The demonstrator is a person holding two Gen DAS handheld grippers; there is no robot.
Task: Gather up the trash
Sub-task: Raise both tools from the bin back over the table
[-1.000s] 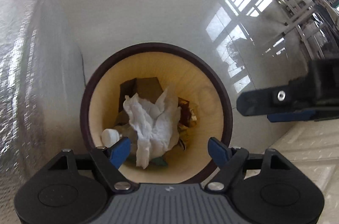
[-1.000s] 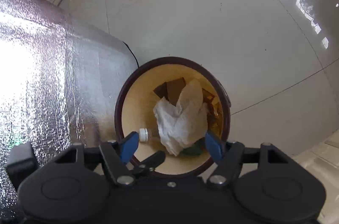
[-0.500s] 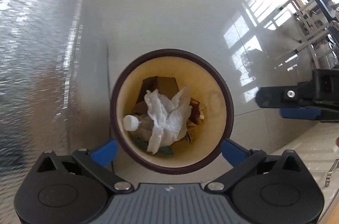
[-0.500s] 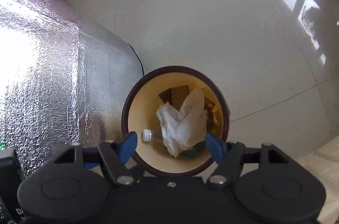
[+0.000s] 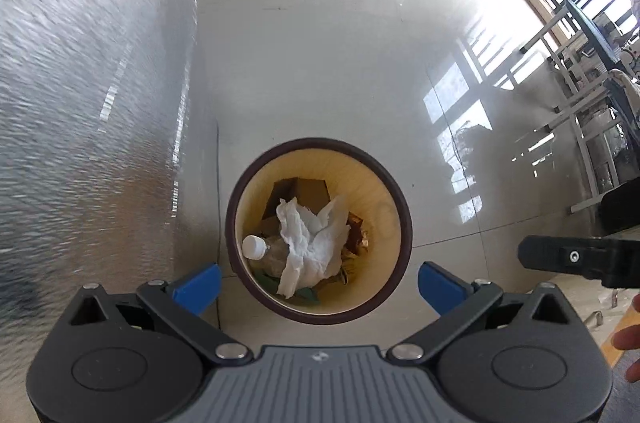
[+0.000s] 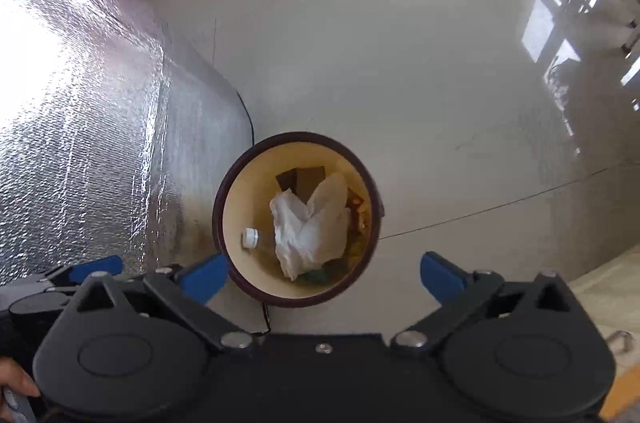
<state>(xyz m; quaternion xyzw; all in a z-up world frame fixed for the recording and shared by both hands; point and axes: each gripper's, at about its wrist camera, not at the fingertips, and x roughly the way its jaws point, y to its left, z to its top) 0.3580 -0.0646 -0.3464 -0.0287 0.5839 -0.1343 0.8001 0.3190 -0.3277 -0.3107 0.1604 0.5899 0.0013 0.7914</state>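
A round waste bin (image 5: 394, 203) with a dark brown rim and pale yellow inside stands on the floor, well below both grippers; it also shows in the right wrist view (image 6: 240, 183). In it lie a crumpled white tissue (image 5: 312, 243) (image 6: 308, 231), a plastic bottle with a white cap (image 5: 254, 247) (image 6: 250, 238), brown cardboard (image 5: 308, 191) and wrappers. My left gripper (image 5: 320, 285) is open and empty above the bin. My right gripper (image 6: 322, 277) is open and empty above it too, and its dark finger (image 5: 568, 257) shows at the right of the left wrist view.
A silver foil-covered surface (image 5: 88, 103) (image 6: 80, 111) rises to the left of the bin. A thin black cable (image 6: 250, 127) runs along its foot. Glossy pale floor tiles (image 5: 340, 55) surround the bin. Metal-legged furniture (image 5: 580, 95) stands at the right by bright windows.
Both grippers have risen away from the bin, which looks smaller now. Both sets of jaws have opened wider. The trash in the bin has not moved.
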